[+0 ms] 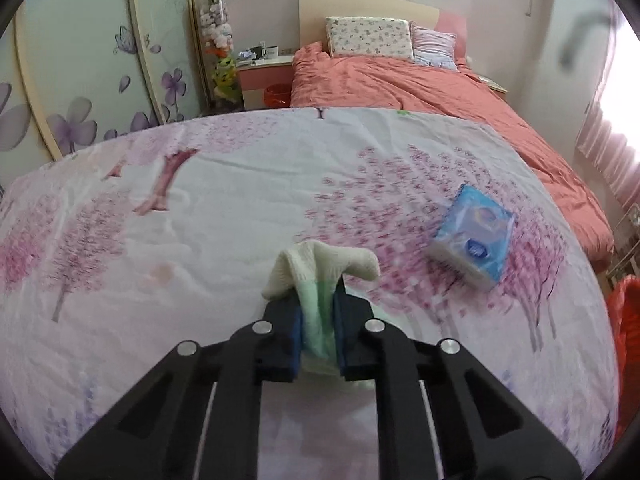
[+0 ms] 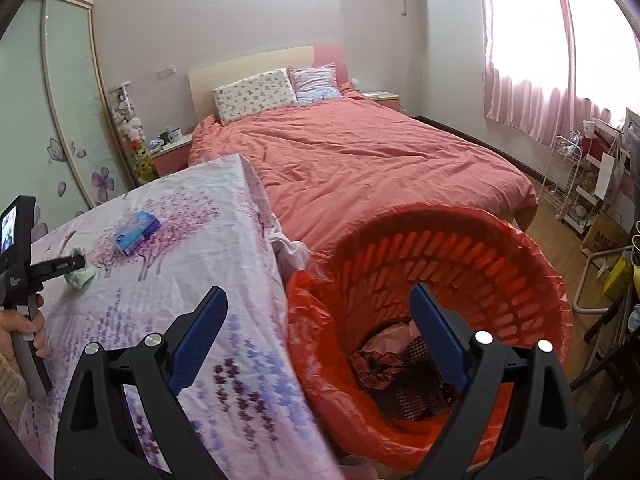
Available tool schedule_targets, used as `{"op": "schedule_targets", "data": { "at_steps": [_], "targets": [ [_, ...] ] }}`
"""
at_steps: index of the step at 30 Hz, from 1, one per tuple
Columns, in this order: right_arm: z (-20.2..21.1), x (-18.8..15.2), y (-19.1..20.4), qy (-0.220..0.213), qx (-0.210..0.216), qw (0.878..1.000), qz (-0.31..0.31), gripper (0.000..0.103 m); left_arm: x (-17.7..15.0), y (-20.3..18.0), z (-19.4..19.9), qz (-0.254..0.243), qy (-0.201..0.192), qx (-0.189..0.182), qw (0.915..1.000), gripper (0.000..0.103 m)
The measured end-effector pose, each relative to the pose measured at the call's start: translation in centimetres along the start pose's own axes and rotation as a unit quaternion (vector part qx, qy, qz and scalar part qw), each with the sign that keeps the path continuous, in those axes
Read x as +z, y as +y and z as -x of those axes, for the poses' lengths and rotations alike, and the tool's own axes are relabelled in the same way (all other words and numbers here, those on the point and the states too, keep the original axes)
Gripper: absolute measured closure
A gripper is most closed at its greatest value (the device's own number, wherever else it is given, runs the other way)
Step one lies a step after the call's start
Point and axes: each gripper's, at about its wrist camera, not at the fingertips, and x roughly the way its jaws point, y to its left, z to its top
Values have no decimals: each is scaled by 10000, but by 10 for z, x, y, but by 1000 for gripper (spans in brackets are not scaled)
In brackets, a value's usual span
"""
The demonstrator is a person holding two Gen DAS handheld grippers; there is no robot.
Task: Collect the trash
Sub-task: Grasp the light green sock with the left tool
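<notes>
My left gripper (image 1: 318, 300) is shut on a cream and mint-green sock (image 1: 320, 272), held just above the floral tablecloth (image 1: 200, 220). The sock also shows in the right wrist view (image 2: 82, 276), pinched in the left gripper (image 2: 78, 266). A blue tissue pack (image 1: 472, 236) lies on the cloth to the right of the sock; it also shows in the right wrist view (image 2: 136, 232). My right gripper (image 2: 316, 312) is open and empty, over the table's right edge and the rim of an orange basket (image 2: 460, 248) lined with an orange bag, with dark checked cloth (image 2: 400, 376) inside.
A bed with a coral duvet (image 2: 360, 160) lies behind the table. A white wire rack (image 2: 568, 176) and clutter stand at the right by the pink-curtained window. A nightstand (image 1: 264, 68) and a wardrobe with flower decals (image 1: 80, 80) are at the left.
</notes>
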Motion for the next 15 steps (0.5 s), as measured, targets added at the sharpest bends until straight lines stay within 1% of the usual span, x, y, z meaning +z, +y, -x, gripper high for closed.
{"op": "schedule_targets", "data": {
  "at_steps": [3,6,8,10,12,13,15],
  "targets": [
    [0,2,12,-10,112,9999,51,11,-4,28,10,-23,-69,114,9999,90],
    [-2,4,30,25,269,9996,129,11,-12,61,22,1,-82,340,9994,89],
    [-7,5,47,80,401,9990,198,11,-18,87,26,62,-33,514,9987,88],
    [-13,6,69,141,549,9980,280,11,-24,105,27,147,36,607,9980,88],
    [-18,7,85,186,637,9973,328,11,-29,119,24,269,113,605,9977,85],
    [-24,8,100,249,729,9964,361,11,-31,124,24,318,103,564,9979,82],
    [-31,9,117,330,809,9954,387,11,-33,129,26,371,60,458,9982,80]
  ]
}}
